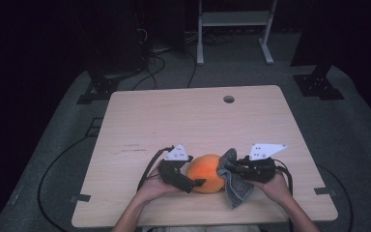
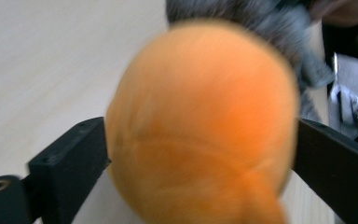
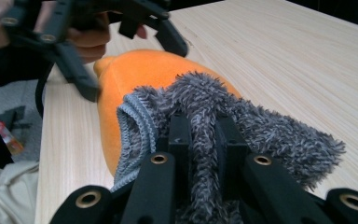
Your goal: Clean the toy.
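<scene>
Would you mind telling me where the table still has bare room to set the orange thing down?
The table is bare from its far edge and round hole down to the grippers, and along both side edges. It is crowded near the front edge, where the left gripper, orange object, grey cloth and right gripper meet.

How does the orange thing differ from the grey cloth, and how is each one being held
The orange thing is smooth, rounded and bright; the grey cloth is shaggy, limp and dull. The left tool spans the orange thing with its jaws wide apart, while the right tool pinches a fold of the cloth between nearly closed jaws. The cloth is pressed against the orange thing. Both sit over the wooden table.
</scene>
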A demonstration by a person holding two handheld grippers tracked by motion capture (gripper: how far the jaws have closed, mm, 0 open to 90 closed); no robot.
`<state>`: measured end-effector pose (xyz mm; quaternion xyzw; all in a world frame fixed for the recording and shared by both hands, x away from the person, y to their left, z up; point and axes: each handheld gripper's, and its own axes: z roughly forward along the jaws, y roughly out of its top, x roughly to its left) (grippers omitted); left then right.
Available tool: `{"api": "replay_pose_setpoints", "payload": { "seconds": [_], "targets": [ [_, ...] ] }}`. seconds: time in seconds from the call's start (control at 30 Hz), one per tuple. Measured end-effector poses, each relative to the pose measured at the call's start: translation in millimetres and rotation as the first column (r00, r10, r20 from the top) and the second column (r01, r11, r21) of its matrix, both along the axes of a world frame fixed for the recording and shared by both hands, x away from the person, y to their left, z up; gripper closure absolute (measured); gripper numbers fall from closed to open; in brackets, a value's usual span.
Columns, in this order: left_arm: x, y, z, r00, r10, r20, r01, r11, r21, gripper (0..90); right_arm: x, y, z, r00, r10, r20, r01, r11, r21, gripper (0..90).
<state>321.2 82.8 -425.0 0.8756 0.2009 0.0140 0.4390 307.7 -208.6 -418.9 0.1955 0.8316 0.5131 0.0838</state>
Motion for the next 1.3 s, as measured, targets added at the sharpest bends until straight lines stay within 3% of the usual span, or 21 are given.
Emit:
{"api": "replay_pose_setpoints", "payload": {
  "seconds": [0.03,0.07,0.1,0.17,0.27,0.33,0.4,0.43,0.47,0.5,0.53,0.57,0.63,0.77,0.87,0.97,1.1,1.13,1.23,1.3],
  "targets": [
    [0.9,-2.1,-2.0,0.9999,-0.012,-0.002,0.012,0.9998,0.019,5.2,-1.8,-1.1,-0.5,1.0,0.001,0.002,-0.001,1.0,-0.007,78.8],
    [-3.3,-4.0,-0.4,0.998,0.0,0.063,0.0,1.0,-0.004,20.8,-6.1,-4.3,-0.7,0.9997,-0.018,0.019,0.018,0.9997,-0.016,78.9],
    [-3.3,-4.0,-0.4,0.998,0.0,0.063,0.0,1.0,-0.004,24.2,-6.1,-4.3,-0.7,0.9997,-0.018,0.019,0.018,0.9997,-0.016,78.9],
    [-6.1,-6.6,3.6,0.991,-0.008,0.134,0.01,0.9997,-0.02,28.4,-7.6,-9.1,0.7,0.9992,-0.033,0.023,0.034,0.9994,-0.009,79.0],
    [-3.5,-10.1,10.7,0.9714,-0.015,0.237,0.023,0.9993,-0.03,33.0,-5.0,-14.2,9.9,0.9966,-0.062,0.054,0.062,0.9981,0.002,79.1],
    [1.5,-12.3,12.1,0.969,-0.021,0.246,0.03,0.9991,-0.031,31.5,-2.7,-11.9,12.8,0.995,-0.072,0.069,0.073,0.9974,0.001,79.1],
    [9.2,-13.1,10.2,0.98,-0.029,0.197,0.033,0.9993,-0.016,29.0,-0.7,-10.3,13.2,0.9947,-0.077,0.068,0.078,0.9969,-0.01,79.1],
    [11.1,-12.8,9.0,0.9849,-0.019,0.172,0.022,0.9997,-0.015,17.7,3.2,-7.7,8.5,0.9961,-0.075,0.047,0.076,0.9967,-0.029,79.2],
    [11.8,-11.5,8.7,0.9899,-0.015,0.141,0.019,0.9994,-0.03,17.7,3.2,-7.7,8.5,0.9961,-0.075,0.047,0.076,0.9967,-0.029,79.2],
    [12.0,-8.9,9.1,0.9934,-0.009,0.114,0.017,0.9975,-0.069,14.5,4.3,-6.5,4.7,0.9966,-0.069,0.045,0.071,0.9967,-0.04,79.2],
    [13.0,-1.6,10.0,0.9977,0.003,0.067,0.007,0.9894,-0.145,14.0,3.9,-5.6,-1.2,0.9978,-0.057,0.034,0.058,0.9981,-0.021,79.2],
    [13.5,0.7,9.2,0.9983,0.012,0.057,-0.003,0.9887,-0.15,16.3,3.1,-5.3,-2.8,0.9978,-0.059,0.03,0.059,0.9981,-0.015,79.2],
    [13.7,1.5,5.2,0.9978,0.033,0.056,-0.027,0.9927,-0.118,23.5,1.5,-4.3,-1.5,0.9976,-0.061,0.033,0.061,0.9981,-0.01,79.1],
    [13.7,8.5,2.0,0.9986,0.04,0.035,-0.036,0.9936,-0.108,24.4,-4.9,2.3,4.0,0.9969,-0.046,0.063,0.046,0.9989,0.0,79.1],
    [12.8,12.6,-0.2,0.9989,0.04,0.023,-0.038,0.9943,-0.1,25.2,-3.8,1.3,1.3,0.9977,-0.038,0.055,0.038,0.9993,0.008,79.0],
    [10.4,18.1,-5.6,0.9993,0.038,-0.002,-0.038,0.9926,-0.115,25.1,-1.8,-7.0,-8.2,0.9984,-0.053,0.02,0.053,0.9986,0.008,78.9],
    [4.4,18.4,-8.5,0.9996,0.022,0.019,-0.02,0.9938,-0.11,25.1,-8.1,-16.8,-20.4,0.9964,-0.083,-0.015,0.082,0.9949,-0.059,78.6],
    [3.2,18.3,-8.3,0.9995,0.024,0.019,-0.022,0.994,-0.107,25.0,-10.2,-22.5,-26.5,0.9944,-0.099,-0.038,0.094,0.99,-0.105,78.6],
    [1.0,17.9,-7.6,0.9993,0.027,0.026,-0.024,0.9946,-0.101,24.6,-11.2,-26.6,-28.1,0.9929,-0.105,-0.057,0.098,0.9889,-0.112,78.6],
    [-0.6,16.6,-7.3,0.9992,0.019,0.036,-0.015,0.9952,-0.097,24.2,-13.5,-26.4,-21.9,0.9948,-0.095,-0.037,0.092,0.9925,-0.08,78.7]
  ]
}}
